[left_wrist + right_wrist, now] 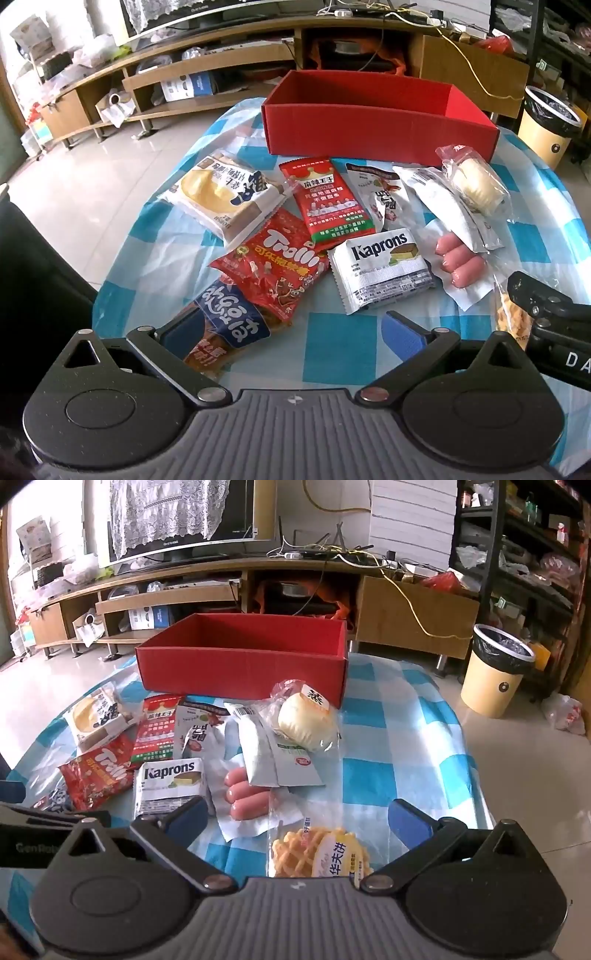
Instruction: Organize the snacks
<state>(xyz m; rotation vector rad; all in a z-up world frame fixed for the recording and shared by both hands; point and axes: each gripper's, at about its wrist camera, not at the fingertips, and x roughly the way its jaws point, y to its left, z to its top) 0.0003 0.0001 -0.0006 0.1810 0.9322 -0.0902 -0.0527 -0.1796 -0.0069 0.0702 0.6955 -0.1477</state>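
Left wrist view: the left gripper (pixel 291 332) hangs low over a table draped in a blue-and-white checked plastic cloth (pixel 332 350), its jaws spread wide and gripping nothing. A brown snack packet with a dark blue band (pixel 225 325) lies between the blue-padded fingers (pixel 404 334), its near end hidden beneath the left one. Beyond it sit a red Trolli gummy bag (pixel 277 264), a white Kaprons wafer pack (pixel 380 271), a white-wrapped round cake (pixel 221 192), a red-and-green spicy-strip sachet (pixel 328 199) and a clear pack of pink sausages (pixel 460 266). An open red corrugated cardboard box (pixel 369 127) stands at the far edge, apparently holding nothing, though its floor is out of sight. The right gripper's black body juts in at the right edge, covering most of a waffle.

Right wrist view: the right gripper (pixel 299 819) is likewise released, jaws wide, poised above a clear-wrapped lattice waffle (pixel 321 853) whose near edge is cut off by the gripper body. The sausages lie just beyond, partly under a white foil pouch (pixel 266 753), on which rests a clear-bagged white steamed bun (pixel 306 720). A beige waste bin with a black liner (pixel 495 668) stands on the floor to the right.
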